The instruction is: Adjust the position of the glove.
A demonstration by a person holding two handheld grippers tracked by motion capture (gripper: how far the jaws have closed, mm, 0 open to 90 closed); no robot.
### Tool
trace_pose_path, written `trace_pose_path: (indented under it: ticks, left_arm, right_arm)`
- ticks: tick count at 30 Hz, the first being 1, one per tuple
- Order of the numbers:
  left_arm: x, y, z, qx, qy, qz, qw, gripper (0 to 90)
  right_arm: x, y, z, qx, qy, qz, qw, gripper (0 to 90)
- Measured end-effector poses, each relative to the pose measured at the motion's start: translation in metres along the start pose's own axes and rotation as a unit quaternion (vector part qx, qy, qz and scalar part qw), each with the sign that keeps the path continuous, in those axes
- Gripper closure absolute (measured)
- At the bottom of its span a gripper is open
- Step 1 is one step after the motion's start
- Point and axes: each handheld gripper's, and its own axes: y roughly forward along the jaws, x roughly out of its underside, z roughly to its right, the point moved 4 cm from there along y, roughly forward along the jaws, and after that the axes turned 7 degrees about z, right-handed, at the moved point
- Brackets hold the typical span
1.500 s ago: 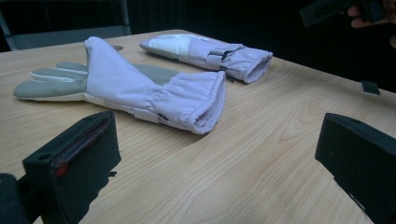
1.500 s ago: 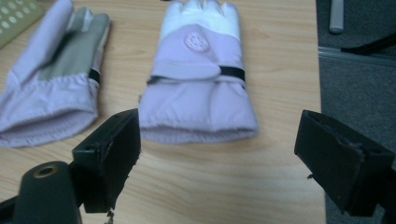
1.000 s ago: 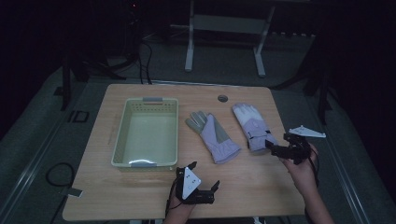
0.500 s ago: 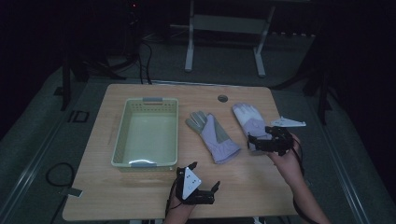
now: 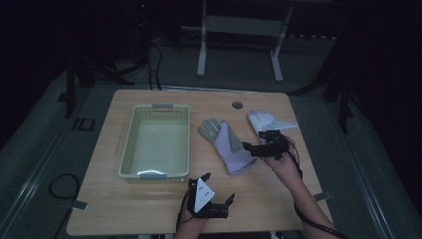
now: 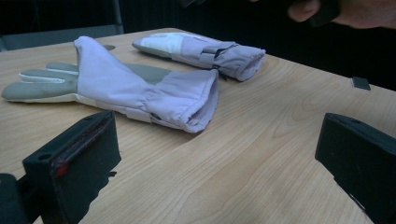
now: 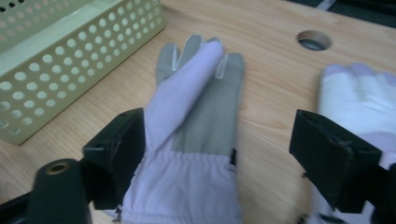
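right gripper [image 5: 252, 148]: my jaws spread wide, empty, over the cuff of the lilac-and-grey fabric glove [image 5: 226, 146]
glove: mid-table, long axis diagonal, fingers toward the far-left
change: I've swung left off the white-backed second glove [image 5: 262, 121]
left gripper [image 5: 217, 199]: released, near edge

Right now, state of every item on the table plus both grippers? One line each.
Basket: upright, empty.
Near glove: flat on the table, thumb folded over the palm, not gripped.
Far glove: flat on the table, untouched.
Left gripper: open, low at the table's near edge.
Right gripper: open, jaws astride the near glove's cuff.
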Motion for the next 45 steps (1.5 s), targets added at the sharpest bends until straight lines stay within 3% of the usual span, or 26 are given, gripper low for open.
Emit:
trace_pose_path:
  ticks: [6, 13, 26, 31, 32, 37, 41, 43, 44, 45]
  left_arm:
    - [0.0, 0.0, 0.0, 0.001, 0.001, 0.001, 1.0, 0.1]
    - [0.0, 0.0, 0.0, 0.002, -0.001, 0.001, 1.0, 0.1]
    - [0.0, 0.0, 0.0, 0.003, 0.0, 0.0, 1.0, 0.1]
    - [0.0, 0.0, 0.0, 0.004, 0.0, 0.0, 1.0, 0.1]
    - [0.0, 0.0, 0.0, 0.004, 0.0, 0.0, 1.0, 0.1]
    - [0.0, 0.0, 0.001, 0.004, 0.001, 0.0, 1.0, 0.1]
    - [0.0, 0.0, 0.001, 0.003, 0.001, -0.001, 1.0, 0.1]
    - [0.0, 0.0, 0.001, 0.003, 0.001, -0.001, 1.0, 0.1]
    - [0.0, 0.0, 0.001, 0.003, 0.001, -0.001, 1.0, 0.1]
    - [0.0, 0.0, 0.001, 0.003, 0.001, -0.001, 1.0, 0.1]
  right_arm:
    - [0.002, 0.026, -0.004, -0.011, 0.008, -0.008, 0.9999, 23.6]
    - [0.004, 0.057, 0.002, -0.017, 0.023, -0.035, 0.999, 25.7]
    - [0.009, 0.091, 0.0, -0.015, 0.01, -0.073, 0.9971, 35.5]
    - [0.019, 0.103, 0.004, -0.021, 0.023, -0.103, 0.9942, 41.6]
    - [0.022, 0.106, 0.005, -0.029, 0.03, -0.114, 0.9926, 44.8]
    - [0.024, 0.108, 0.005, -0.038, 0.021, -0.115, 0.9924, 57.1]
    - [0.025, 0.107, 0.002, -0.028, 0.018, -0.118, 0.9925, 73.9]
    - [0.025, 0.106, 0.0, -0.023, 0.029, -0.117, 0.9925, 81.0]
    - [0.024, 0.104, -0.001, -0.018, 0.053, -0.108, 0.9925, 84.5]
    - [0.024, 0.104, -0.001, -0.018, 0.053, -0.108, 0.9925, 84.5]
